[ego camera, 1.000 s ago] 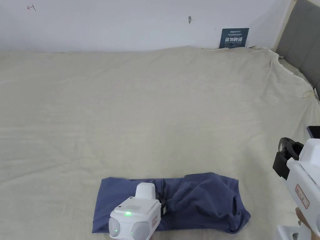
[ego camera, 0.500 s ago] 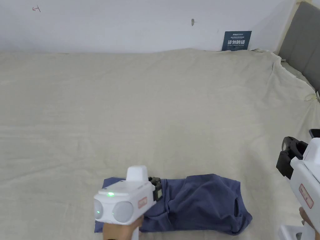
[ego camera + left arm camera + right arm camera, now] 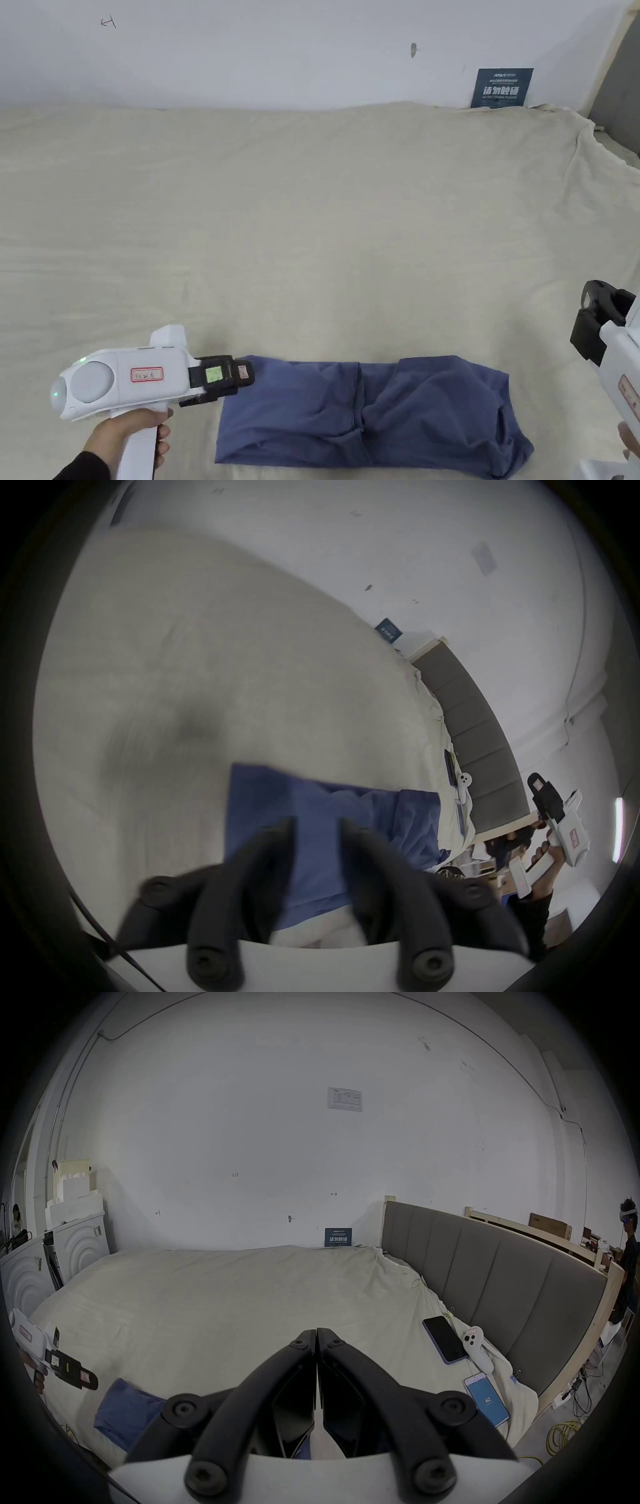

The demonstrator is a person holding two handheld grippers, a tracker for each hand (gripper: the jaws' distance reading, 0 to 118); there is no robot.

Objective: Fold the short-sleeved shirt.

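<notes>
- Where the one beige bed [image 3: 325, 206] spreads below the wall, a single blue shirt [image 3: 369, 415] lies folded at its near edge.
- One left gripper [image 3: 317, 830] hangs just beside the shirt's left end, jaws spread, pinching nothing.
- One right gripper [image 3: 317, 1333] is held right of the shirt, well apart from it, jaws pressed together, empty.
- Two phones [image 3: 445, 1343] and one white controller [image 3: 478, 1345] lie far right of the shirt.

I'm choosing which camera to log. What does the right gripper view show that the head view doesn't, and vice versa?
Right gripper view: the right gripper with fingers pressed together, a dark phone, a lit phone and a white controller beside the grey headboard. Head view: the folded shirt's whole width. Both: shirt, left gripper by its left end, blue sign.
</notes>
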